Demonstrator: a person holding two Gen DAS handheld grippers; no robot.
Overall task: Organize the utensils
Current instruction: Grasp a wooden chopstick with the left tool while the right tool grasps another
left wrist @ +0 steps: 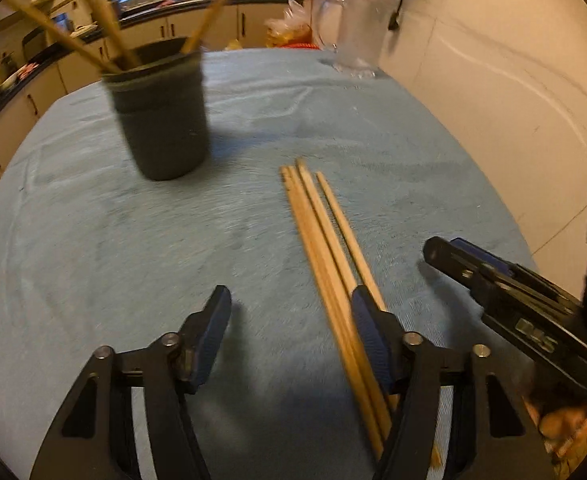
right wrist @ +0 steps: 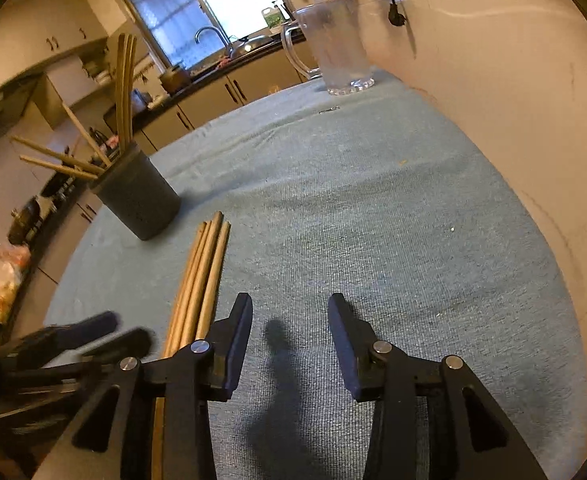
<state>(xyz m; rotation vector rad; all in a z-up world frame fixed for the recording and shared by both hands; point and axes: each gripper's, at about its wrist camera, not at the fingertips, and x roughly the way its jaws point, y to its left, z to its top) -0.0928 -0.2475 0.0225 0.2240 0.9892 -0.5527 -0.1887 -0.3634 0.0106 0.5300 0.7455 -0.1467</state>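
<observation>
Several wooden chopsticks (left wrist: 325, 240) lie side by side on the blue cloth, also in the right wrist view (right wrist: 201, 280). A dark grey cup (left wrist: 161, 116) holds several more chopsticks; it also shows in the right wrist view (right wrist: 137, 196). My left gripper (left wrist: 291, 300) is open and empty, low over the cloth, its right finger (left wrist: 369, 328) on top of the loose chopsticks. My right gripper (right wrist: 289, 304) is open and empty, just right of the chopsticks. It also shows at the right of the left wrist view (left wrist: 473, 264). The left gripper shows blurred in the right wrist view (right wrist: 93, 336).
A blue cloth (right wrist: 373, 200) covers the table. A clear glass pitcher (right wrist: 333, 48) stands at the far edge near the white wall (right wrist: 513, 80). Kitchen counters and a sink lie beyond the table. A plastic bag (left wrist: 289, 28) sits behind the table's far edge.
</observation>
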